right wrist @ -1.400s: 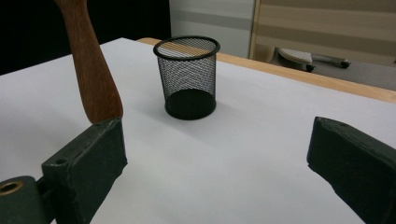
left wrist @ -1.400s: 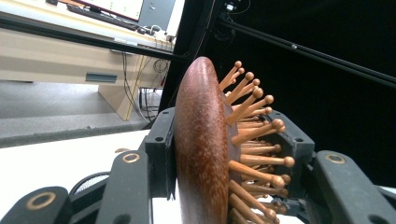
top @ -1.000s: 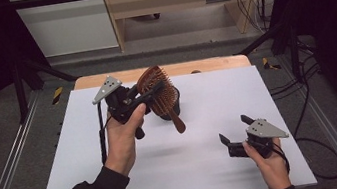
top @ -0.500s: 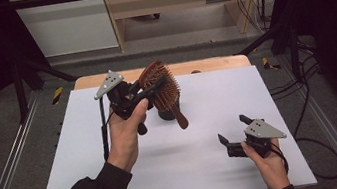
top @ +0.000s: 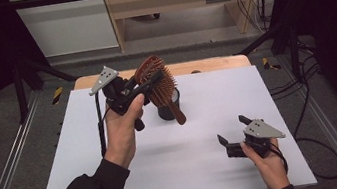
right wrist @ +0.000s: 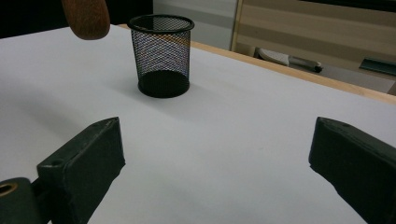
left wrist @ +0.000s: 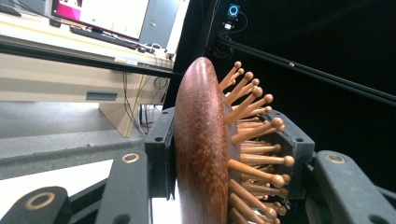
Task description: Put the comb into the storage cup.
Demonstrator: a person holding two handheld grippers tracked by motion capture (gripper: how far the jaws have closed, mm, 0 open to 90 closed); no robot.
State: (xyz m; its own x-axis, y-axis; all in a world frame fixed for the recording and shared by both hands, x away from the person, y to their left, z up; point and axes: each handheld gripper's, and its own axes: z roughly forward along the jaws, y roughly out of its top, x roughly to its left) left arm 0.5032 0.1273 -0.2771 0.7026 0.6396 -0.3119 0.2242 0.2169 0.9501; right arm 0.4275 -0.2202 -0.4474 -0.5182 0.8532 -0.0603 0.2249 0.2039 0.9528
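because the left hand-held gripper (top: 147, 85) is clamped across the head of the oval, dark red-brown wooden hairbrush with ball-tipped wooden bristles (top: 157, 81), one jaw on the smooth back and the other in among the bristles, the handle is left free to hang down and to the right. it looks held that way so the handle can lead into the small black wire-mesh cup (top: 166, 111), which stands upright just behind and beneath the brush, near the far middle of the white worktop (top: 89, 152). in the left gripper view the brush head (left wrist: 203, 149) stands on edge between the two pads, squeezed firmly, with nothing else touching it. in the right gripper view the tip of the handle (right wrist: 86, 17) hangs just left of the cup's rim (right wrist: 161, 22) and above it, not yet inside.

the mouth of the cup is narrow next to the broad brush head, so i'd guess only the handle goes in, and a nudge against the rim could tip so light a cup. around it the worktop is bare on every side, and the wooden back edge lies close behind.

further right, near the front edge, the right hand-held gripper (top: 233, 138) rests low with its jaws spread wide on nothing, well apart from the cup, leaving the middle free.
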